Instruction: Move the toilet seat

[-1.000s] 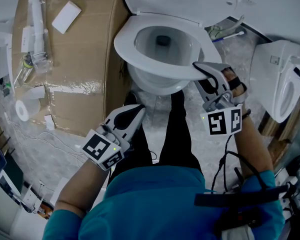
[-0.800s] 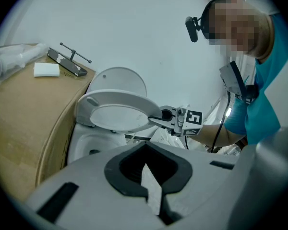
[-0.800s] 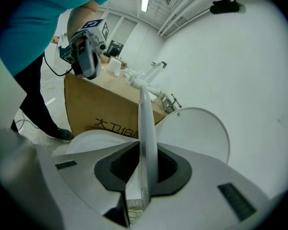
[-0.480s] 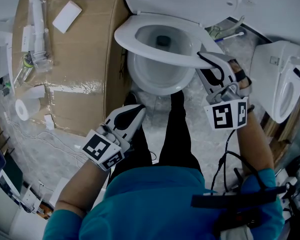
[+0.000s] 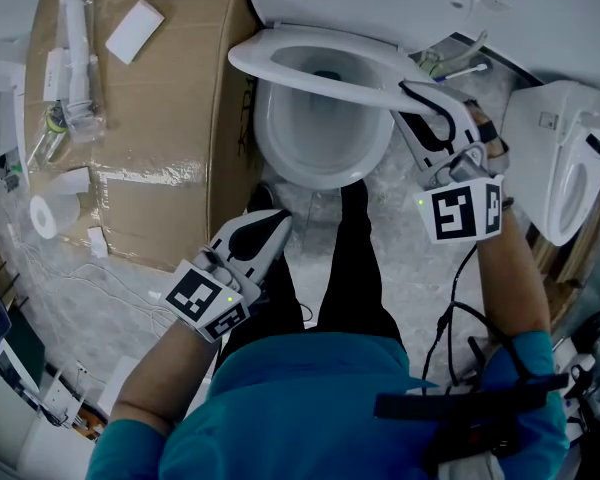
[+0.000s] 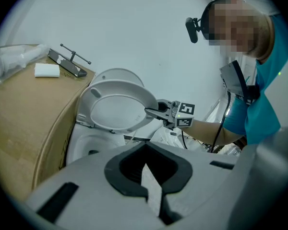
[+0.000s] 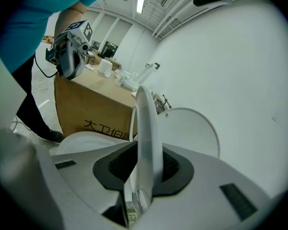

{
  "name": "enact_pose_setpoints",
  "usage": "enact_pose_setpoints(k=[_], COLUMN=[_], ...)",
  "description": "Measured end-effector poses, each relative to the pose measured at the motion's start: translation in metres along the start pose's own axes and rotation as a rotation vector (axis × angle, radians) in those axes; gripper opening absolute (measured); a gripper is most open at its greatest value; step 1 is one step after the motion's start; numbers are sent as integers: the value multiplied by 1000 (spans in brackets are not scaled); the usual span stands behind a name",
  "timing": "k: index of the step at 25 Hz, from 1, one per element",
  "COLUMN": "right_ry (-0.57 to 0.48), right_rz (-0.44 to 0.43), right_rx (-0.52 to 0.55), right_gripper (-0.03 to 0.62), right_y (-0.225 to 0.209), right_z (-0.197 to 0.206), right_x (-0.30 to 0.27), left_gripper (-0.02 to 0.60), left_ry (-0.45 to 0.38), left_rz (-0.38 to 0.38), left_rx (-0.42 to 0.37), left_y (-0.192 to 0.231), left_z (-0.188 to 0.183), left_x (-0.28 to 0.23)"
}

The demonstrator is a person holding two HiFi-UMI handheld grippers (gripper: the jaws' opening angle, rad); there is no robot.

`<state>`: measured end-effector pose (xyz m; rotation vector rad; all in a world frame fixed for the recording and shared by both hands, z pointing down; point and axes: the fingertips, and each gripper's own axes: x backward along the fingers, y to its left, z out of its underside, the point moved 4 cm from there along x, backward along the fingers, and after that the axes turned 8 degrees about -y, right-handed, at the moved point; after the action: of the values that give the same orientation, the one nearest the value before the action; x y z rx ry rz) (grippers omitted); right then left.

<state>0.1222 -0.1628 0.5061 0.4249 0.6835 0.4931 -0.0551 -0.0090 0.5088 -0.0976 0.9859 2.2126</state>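
Cardboard box (image 5: 140, 118) w/ pipe (image 5: 75, 28) (white) — roll (image 5: 45, 218) beside.

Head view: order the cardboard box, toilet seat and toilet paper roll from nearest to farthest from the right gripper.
1. Toilet seat, between the jaws of the right gripper, which have just been opening slightly.
2. Cardboard box, to the seat's left.
3. Toilet paper roll, far left, past the box's edge.
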Motion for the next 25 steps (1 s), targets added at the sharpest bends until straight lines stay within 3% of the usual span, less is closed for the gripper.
enact_pose_setpoints(k=[25], right_ry=[-26], right_rz=[19], right_rx=[-37], right_gripper=[107], right_y=[-44], right_z=[1], right_x=[-15], left_gripper=[-8], left_ry=[-16], left_rz=[-12], left_rx=[-20], left_y=[-2], left_z=[-1], left_x=[10])
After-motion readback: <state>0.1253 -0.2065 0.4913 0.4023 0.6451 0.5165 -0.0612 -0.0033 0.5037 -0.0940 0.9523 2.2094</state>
